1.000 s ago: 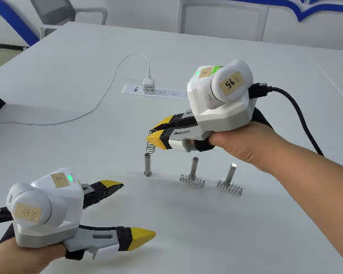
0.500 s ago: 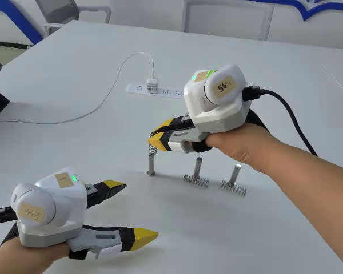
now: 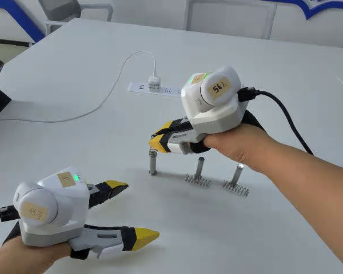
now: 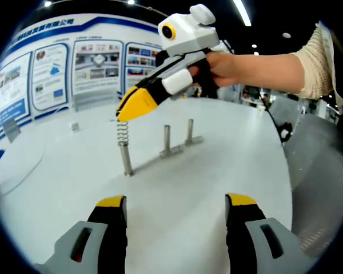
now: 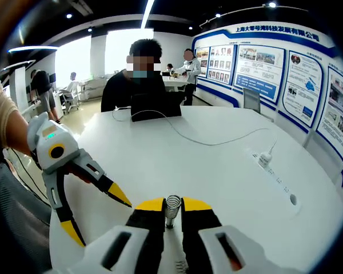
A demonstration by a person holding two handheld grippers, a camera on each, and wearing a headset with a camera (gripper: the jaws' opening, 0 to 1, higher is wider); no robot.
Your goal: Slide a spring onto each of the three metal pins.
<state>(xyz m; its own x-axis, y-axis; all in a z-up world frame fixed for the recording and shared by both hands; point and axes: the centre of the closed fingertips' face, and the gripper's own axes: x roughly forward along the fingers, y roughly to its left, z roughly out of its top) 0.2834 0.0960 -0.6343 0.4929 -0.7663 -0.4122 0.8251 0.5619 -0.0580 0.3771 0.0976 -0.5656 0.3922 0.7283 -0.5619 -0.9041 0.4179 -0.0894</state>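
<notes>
Spring: the spring is pinched between your right gripper's yellow-tipped jaws. It stands upright, its lower end at the top of the end pin; can't tell if the coil is over the pin yet.
Right gripper: clamped on the spring, hovering above the end pin, with a black cable running off its back.
Left gripper: your left gripper has its jaws wide apart and grips nothing. It is low over the table, well apart from the pins.
Other pins: the middle pin and the last pin stand upright in a row with the end pin, both bare. One loose spring lies at the middle pin's foot, a second loose spring at the last pin's.
Surface: a plain white table, matte. A white power strip lies behind the pins, with a white plug and a thin cord curving off left.
Room: an office or showroom with ceiling strip lights and chairs at the table's far edge. A person sits at a laptop across from you, with others standing further back.
Writing: a tan sticker on the right gripper reads roughly "56"; the left gripper's sticker is not legible. The wall panels carry a blue band with white Chinese characters, too small to read surely.
</notes>
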